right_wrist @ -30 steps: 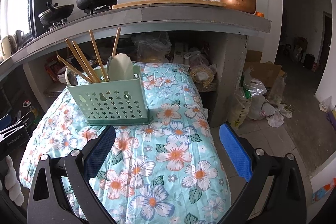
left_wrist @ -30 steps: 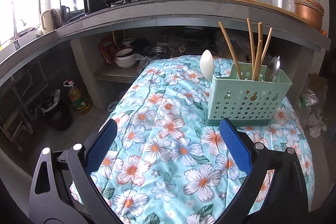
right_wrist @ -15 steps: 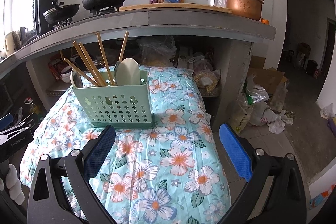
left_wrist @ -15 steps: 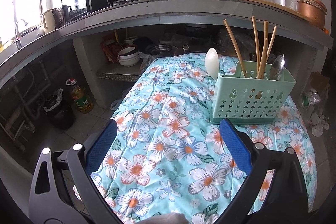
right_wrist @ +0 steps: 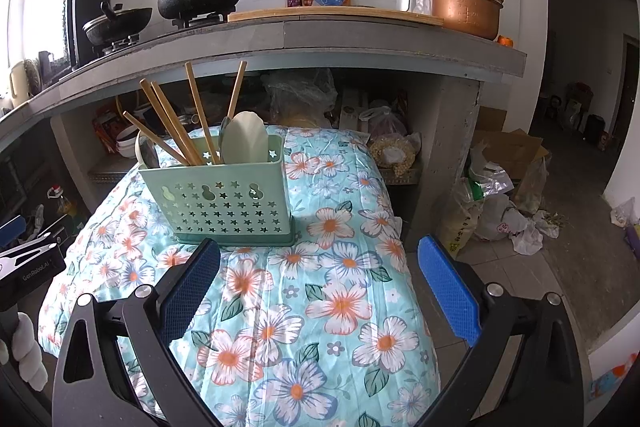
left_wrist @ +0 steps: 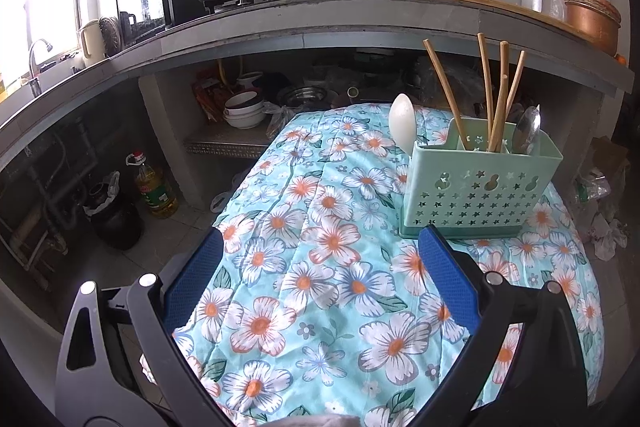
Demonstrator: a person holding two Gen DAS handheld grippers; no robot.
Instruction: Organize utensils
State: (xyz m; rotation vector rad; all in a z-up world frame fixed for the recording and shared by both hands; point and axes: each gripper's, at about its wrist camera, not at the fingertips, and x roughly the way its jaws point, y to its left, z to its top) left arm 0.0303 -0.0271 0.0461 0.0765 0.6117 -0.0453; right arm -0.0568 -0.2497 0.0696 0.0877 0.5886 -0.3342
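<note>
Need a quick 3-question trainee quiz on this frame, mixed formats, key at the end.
1. True or false: the left hand-held gripper is shut on a chopstick.
2. Multiple choice: the chopsticks are A) lying on the floral cloth, B) standing in the green utensil caddy, C) held by the right hand-held gripper.
3. Fill in: besides the chopsticks, the caddy holds a white ____ and a metal one.

Key:
1. False. It is open and empty, over the floral cloth.
2. B.
3. Spoon.
</note>
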